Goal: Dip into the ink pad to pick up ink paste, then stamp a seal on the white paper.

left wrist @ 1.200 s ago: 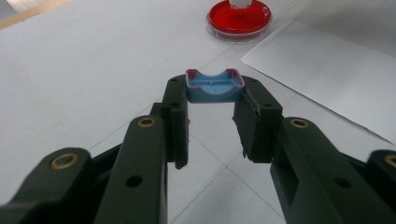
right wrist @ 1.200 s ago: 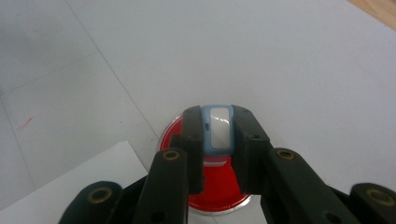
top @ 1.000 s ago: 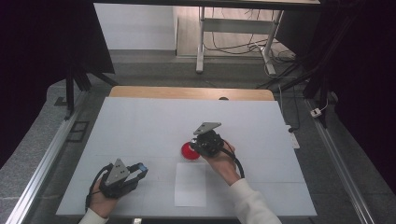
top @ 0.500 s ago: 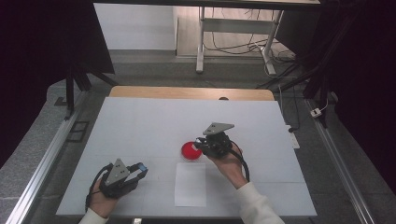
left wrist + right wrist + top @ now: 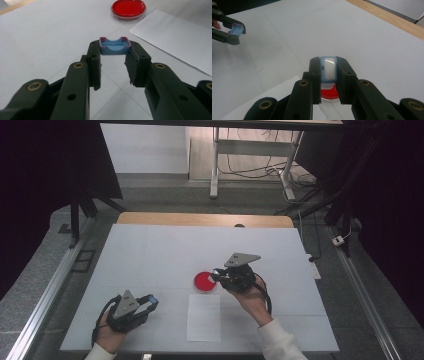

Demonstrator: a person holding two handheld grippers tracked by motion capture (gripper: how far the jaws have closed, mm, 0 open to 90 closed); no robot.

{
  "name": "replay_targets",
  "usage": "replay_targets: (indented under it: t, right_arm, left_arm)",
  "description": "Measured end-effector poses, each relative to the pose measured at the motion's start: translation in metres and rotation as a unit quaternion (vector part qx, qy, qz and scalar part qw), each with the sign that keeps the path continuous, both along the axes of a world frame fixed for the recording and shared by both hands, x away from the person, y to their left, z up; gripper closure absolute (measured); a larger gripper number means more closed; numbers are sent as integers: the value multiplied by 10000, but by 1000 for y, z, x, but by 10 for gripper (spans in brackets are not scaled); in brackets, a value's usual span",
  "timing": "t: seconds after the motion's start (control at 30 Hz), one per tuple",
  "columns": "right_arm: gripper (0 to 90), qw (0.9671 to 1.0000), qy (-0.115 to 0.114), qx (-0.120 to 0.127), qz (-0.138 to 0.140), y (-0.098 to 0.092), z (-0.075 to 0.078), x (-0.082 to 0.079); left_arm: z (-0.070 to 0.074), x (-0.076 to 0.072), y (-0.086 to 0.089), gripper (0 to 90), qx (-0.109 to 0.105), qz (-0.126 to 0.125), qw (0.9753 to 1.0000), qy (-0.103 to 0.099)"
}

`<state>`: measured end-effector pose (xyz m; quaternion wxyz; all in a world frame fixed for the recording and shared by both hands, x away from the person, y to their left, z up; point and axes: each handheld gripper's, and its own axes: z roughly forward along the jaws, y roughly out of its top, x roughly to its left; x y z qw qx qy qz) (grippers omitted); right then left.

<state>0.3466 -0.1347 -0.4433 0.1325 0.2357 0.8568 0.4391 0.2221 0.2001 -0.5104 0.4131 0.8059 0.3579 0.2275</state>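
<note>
The right tool [image 5: 216, 276], clamping a pale blue stamp body [image 5: 329, 68], has shifted right, now above the round red dish's [image 5: 205, 282] right edge; the left tool [image 5: 151, 300] grips a blue cap [image 5: 114, 46].

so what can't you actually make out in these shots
- Red dish, right gripper view: mostly hidden behind the right hand-held gripper and the pale blue piece it clamps.
- That pale blue piece, high view: too small to tell its shape.
- Blue cap in the left hand-held gripper, left gripper view: its underside and sides are covered by the jaws.
- White sheet, left gripper view: cut off by the right edge.

Blue stamp [image 5: 329, 68] above red dish [image 5: 206, 281]
</note>
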Motion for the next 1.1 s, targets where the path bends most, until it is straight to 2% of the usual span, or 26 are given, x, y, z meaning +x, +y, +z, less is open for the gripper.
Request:
replay_targets:
  t: [0.27, 0.63, 0.7, 0.8, 0.93, 1.1]
  right_arm:
    - [751, 10000, 3, -41, 43, -5, 1, -3]
    - [751, 9999, -13, 30, 109, -13, 4, -11]
    - [751, 9998, 20, 102, 193, -13, 5, -14]
    - [750, 9997, -17, 10, 254, -11, 7, -19]
    - [751, 9994, -32, 37, 343, -9, 7, -22]
    - [751, 9990, -68, -59, 445, -7, 8, -29]
  left_arm:
    - [0, 0, 0, 659, 0, 1, 10000, -3]
    - [0, 0, 0, 659, 2, 3, 10000, -8]
    - [0, 0, 0, 659, 5, 6, 10000, -10]
    - [0, 0, 1, 659, 1, 12, 10000, -16]
    - [0, 0, 0, 659, -1, 14, 10000, -16]
    - [0, 0, 1, 659, 13, -2, 10000, -17]
